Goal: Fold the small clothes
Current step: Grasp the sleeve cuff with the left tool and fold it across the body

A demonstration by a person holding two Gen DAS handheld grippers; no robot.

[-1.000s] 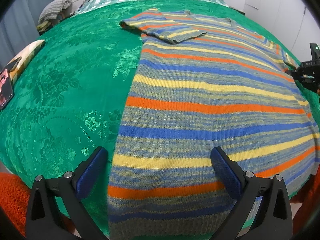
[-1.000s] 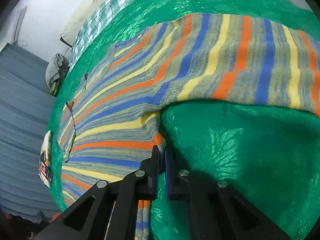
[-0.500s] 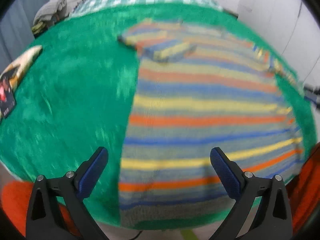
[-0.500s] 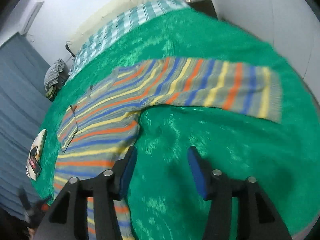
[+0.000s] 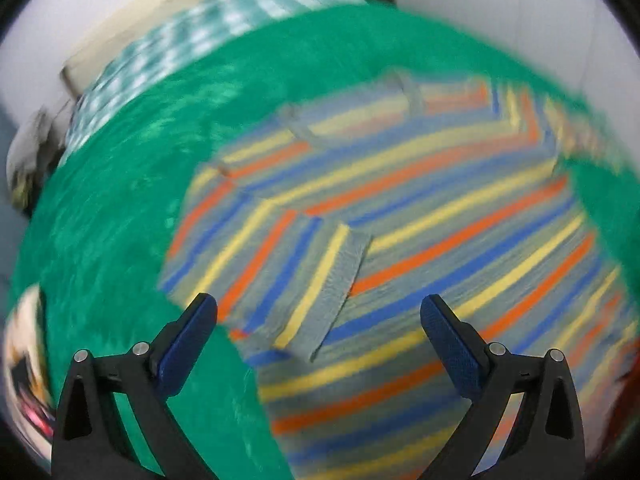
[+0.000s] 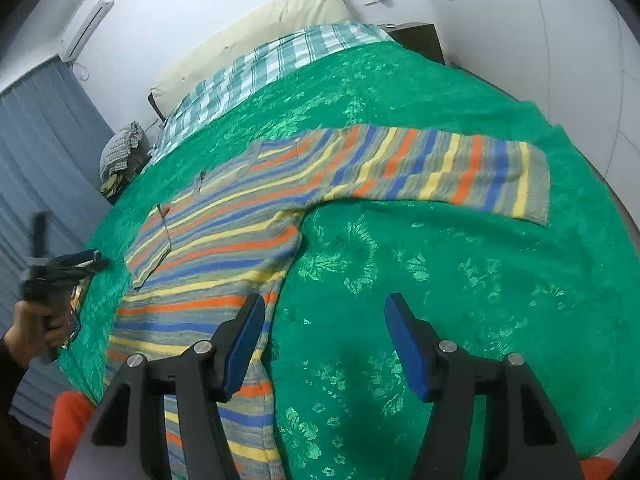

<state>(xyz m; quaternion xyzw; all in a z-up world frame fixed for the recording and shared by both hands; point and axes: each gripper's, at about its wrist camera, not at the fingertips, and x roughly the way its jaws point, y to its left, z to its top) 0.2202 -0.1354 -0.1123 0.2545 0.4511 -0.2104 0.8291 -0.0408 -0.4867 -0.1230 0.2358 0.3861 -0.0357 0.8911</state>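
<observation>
Left hand-held gripper [image 5: 318, 322] hangs open above striped sweater [image 5: 420, 216] on green bedspread [image 5: 120, 200].

Striped multicolour sweater [image 6: 224, 240], green floral bedspread [image 6: 460, 280]

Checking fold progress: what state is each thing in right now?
striped sweater: flat on the green bedspread, held by neither tool
far-side sleeve: folded onto the body
near-side sleeve: spread out straight
left tool: open, empty
right tool: just opened, nothing between its pads
</observation>
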